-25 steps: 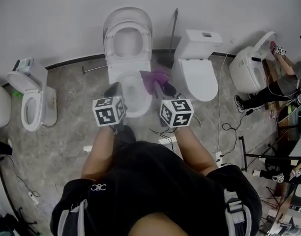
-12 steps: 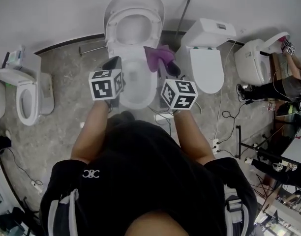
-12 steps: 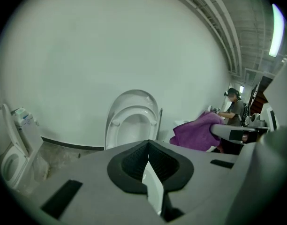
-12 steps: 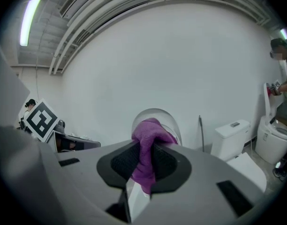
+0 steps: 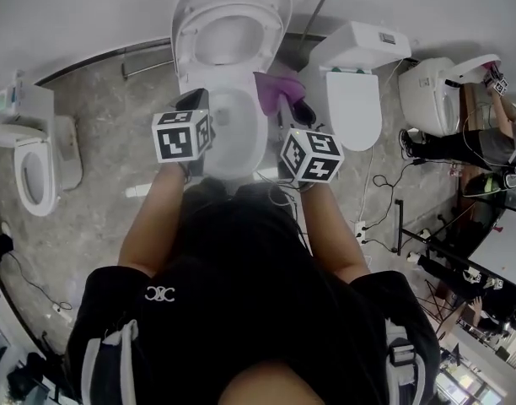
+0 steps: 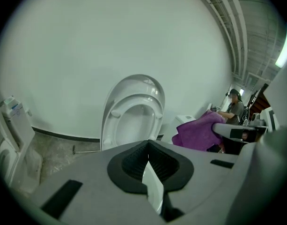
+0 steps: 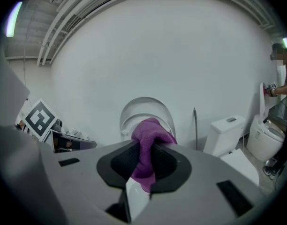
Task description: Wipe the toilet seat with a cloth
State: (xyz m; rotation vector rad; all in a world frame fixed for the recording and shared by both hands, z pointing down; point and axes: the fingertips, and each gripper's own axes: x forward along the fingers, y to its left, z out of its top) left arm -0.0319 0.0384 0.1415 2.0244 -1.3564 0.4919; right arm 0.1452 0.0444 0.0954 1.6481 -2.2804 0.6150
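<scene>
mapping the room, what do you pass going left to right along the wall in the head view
small toilet → open toilet → purple cloth → closed toilet → far toilet → person

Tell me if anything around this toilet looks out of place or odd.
Nothing looks spilled or broken. The middle toilet has its seat and lid raised against the wall, a metal bar lies loose on the floor beside it, and cables trail over the floor to its right.
</scene>
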